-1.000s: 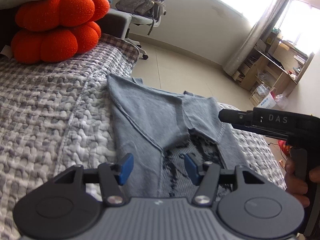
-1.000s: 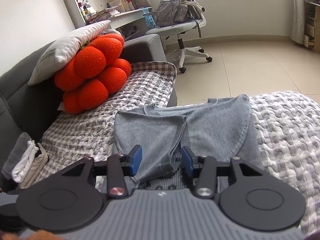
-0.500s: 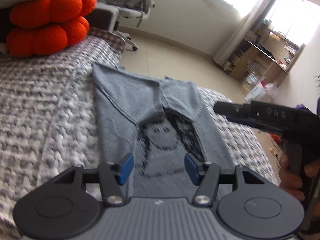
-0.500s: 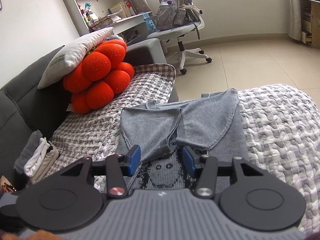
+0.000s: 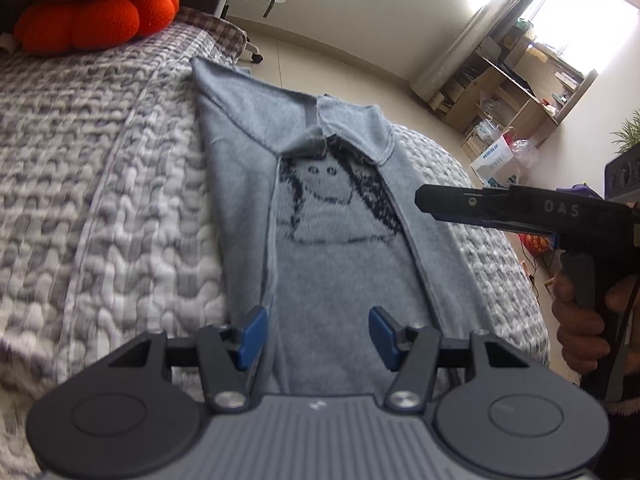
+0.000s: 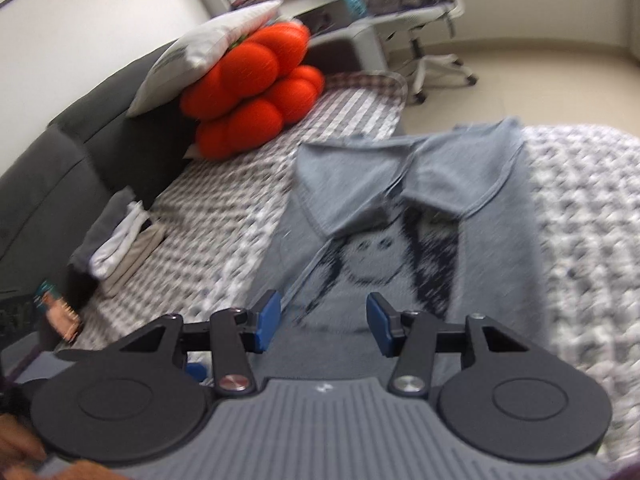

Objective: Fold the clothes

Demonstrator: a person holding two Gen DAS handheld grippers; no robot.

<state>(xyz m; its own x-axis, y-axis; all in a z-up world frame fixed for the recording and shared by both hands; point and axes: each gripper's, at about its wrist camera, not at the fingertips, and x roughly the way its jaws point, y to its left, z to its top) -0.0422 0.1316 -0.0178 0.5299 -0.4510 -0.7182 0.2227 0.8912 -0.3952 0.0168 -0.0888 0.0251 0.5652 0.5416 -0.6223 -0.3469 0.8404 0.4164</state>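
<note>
Quilted bed (image 5: 100, 184), grey sweater (image 5: 340, 264), sleeves folded

Bright daylight from window (image 5: 576, 12); right view motion-blurred; fisheye edges bent.

A home: sofa (image 6: 60, 168), cushions (image 6: 256, 92), desk chair (image 6: 424, 20), bookshelves (image 5: 516, 80).

text: "DAS" | colour: pale letters | on: side of the black right gripper (image 5: 520, 210) body, left wrist view | cardboard box (image 5: 494, 158) by the shelves: blue print, unreadable
</note>
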